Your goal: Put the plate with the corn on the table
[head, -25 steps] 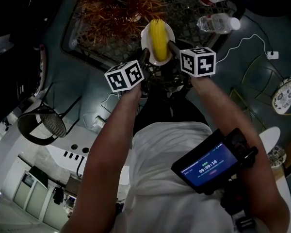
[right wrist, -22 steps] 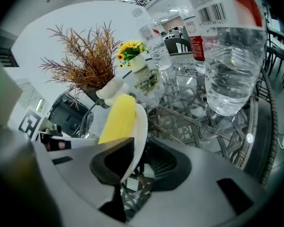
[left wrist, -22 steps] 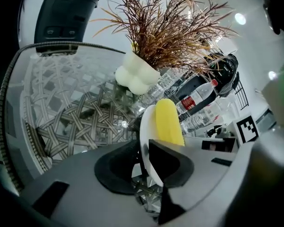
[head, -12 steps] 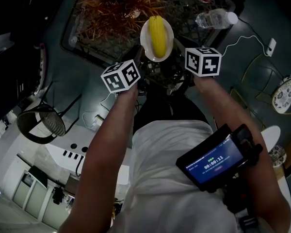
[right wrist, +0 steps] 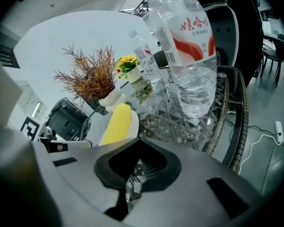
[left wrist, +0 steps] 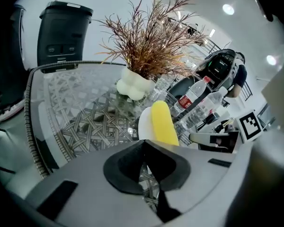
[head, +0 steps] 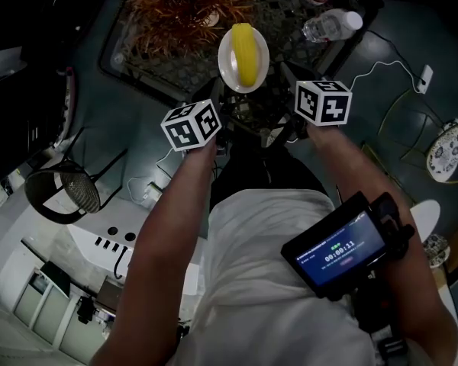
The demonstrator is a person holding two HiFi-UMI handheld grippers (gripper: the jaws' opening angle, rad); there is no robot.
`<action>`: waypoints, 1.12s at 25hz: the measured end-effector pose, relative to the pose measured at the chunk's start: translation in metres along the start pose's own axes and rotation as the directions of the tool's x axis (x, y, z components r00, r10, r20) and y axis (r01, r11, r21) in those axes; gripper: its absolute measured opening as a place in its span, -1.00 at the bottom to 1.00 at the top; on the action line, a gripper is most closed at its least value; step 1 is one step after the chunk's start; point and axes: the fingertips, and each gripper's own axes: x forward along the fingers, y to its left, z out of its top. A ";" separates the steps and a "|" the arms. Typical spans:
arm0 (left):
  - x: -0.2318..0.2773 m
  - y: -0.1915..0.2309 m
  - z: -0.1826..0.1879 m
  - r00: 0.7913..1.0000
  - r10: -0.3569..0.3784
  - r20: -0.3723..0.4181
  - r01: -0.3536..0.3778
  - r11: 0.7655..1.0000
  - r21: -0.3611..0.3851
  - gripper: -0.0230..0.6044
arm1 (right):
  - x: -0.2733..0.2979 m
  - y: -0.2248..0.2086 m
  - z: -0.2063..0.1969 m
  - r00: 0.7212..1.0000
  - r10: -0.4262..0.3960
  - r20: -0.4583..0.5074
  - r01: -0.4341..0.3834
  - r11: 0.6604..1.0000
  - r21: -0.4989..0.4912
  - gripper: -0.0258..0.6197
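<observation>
A white plate (head: 230, 65) with a yellow corn cob (head: 245, 52) sits low over the glass-topped wicker table (head: 141, 63), near its front edge. My left gripper (head: 226, 99) and right gripper (head: 281, 80) flank the plate's near rim from either side. In the left gripper view the jaws (left wrist: 143, 144) look shut, and the plate (left wrist: 144, 126) and corn (left wrist: 162, 123) rise straight out of their tips. In the right gripper view the jaws (right wrist: 136, 144) are also shut at the plate (right wrist: 132, 122) rim. Whether the plate touches the glass I cannot tell.
A dried brown plant (head: 179, 10) in a white vase (left wrist: 132, 86) stands just behind the plate. Water bottles (head: 332, 25) (right wrist: 189, 56) stand at the back right. A black wire chair (head: 61, 193) is at the left; a white cable (head: 382, 71) trails on the floor.
Both grippers carried the plate with the corn forward and down, from the table's edge to farther over the glass top. The jaws stayed shut.
</observation>
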 end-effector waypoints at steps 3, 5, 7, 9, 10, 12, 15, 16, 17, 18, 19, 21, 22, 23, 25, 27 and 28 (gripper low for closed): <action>-0.009 -0.005 -0.003 1.000 -0.009 0.024 0.009 1.000 -0.002 -0.90 | -0.009 0.002 -0.002 1.000 0.008 0.006 -0.008 1.000 -0.012 -0.90; -0.016 -0.010 -0.002 0.999 -0.018 0.046 0.018 1.000 -0.007 -0.90 | -0.015 0.003 -0.002 1.000 0.015 0.010 -0.015 1.000 -0.020 -0.90; -0.027 -0.015 0.000 0.997 -0.022 0.069 0.023 1.000 -0.001 -0.90 | -0.023 0.006 0.000 1.000 0.024 0.017 -0.024 0.999 -0.027 -0.90; -0.040 -0.020 0.000 0.996 -0.027 0.088 0.026 1.000 0.008 -0.91 | -0.034 0.009 0.001 0.999 0.031 0.022 -0.030 0.999 -0.034 -0.90; -0.047 -0.023 0.001 0.995 -0.029 0.097 0.028 1.000 0.009 -0.90 | -0.039 0.011 0.001 0.999 0.034 0.024 -0.033 0.999 -0.039 -0.90; -0.059 -0.027 0.002 0.993 -0.032 0.116 0.031 0.999 0.009 -0.90 | -0.049 0.013 0.003 0.999 0.042 0.034 -0.041 0.998 -0.050 -0.90; -0.075 -0.034 0.003 0.989 -0.037 0.142 0.035 0.999 0.012 -0.91 | -0.064 0.016 0.006 0.997 0.057 0.050 -0.054 0.996 -0.066 -0.90; -0.079 -0.037 0.002 0.988 -0.039 0.147 0.037 0.999 0.015 -0.90 | -0.069 0.017 0.006 0.997 0.061 0.055 -0.057 0.996 -0.070 -0.90; -0.082 -0.040 0.001 0.988 -0.043 0.150 0.040 0.999 0.021 -0.90 | -0.073 0.018 0.007 0.996 0.063 0.060 -0.058 0.996 -0.073 -0.90; -0.086 -0.043 -0.001 0.988 -0.047 0.150 0.043 0.999 0.027 -0.90 | -0.078 0.019 0.007 0.996 0.063 0.064 -0.058 0.995 -0.075 -0.90; -0.089 -0.046 -0.003 0.987 -0.051 0.150 0.047 0.998 0.034 -0.91 | -0.083 0.020 0.007 0.996 0.064 0.068 -0.059 0.995 -0.076 -0.90; -0.096 -0.051 -0.005 0.986 -0.061 0.154 0.055 0.998 0.042 -0.91 | -0.092 0.025 0.007 0.995 0.069 0.076 -0.063 0.995 -0.076 -0.90; -0.100 -0.054 -0.005 0.985 -0.066 0.159 0.059 0.997 0.045 -0.91 | -0.096 0.028 0.008 0.994 0.075 0.081 -0.069 0.995 -0.076 -0.90; -0.104 -0.057 -0.004 0.984 -0.072 0.165 0.065 0.997 0.048 -0.90 | -0.100 0.031 0.009 0.993 0.084 0.086 -0.077 0.994 -0.078 -0.90; -0.107 -0.065 -0.003 0.980 -0.084 0.178 0.075 0.996 0.056 -0.91 | -0.107 0.036 0.013 0.989 0.106 0.098 -0.098 0.992 -0.084 -0.90; -0.109 -0.071 -0.003 0.977 -0.093 0.190 0.082 0.995 0.064 -0.91 | -0.112 0.038 0.015 0.985 0.132 0.110 -0.122 0.988 -0.090 -0.90; -0.111 -0.075 -0.003 0.976 -0.097 0.196 0.085 0.994 0.068 -0.91 | -0.115 0.040 0.015 0.983 0.144 0.114 -0.134 0.987 -0.092 -0.90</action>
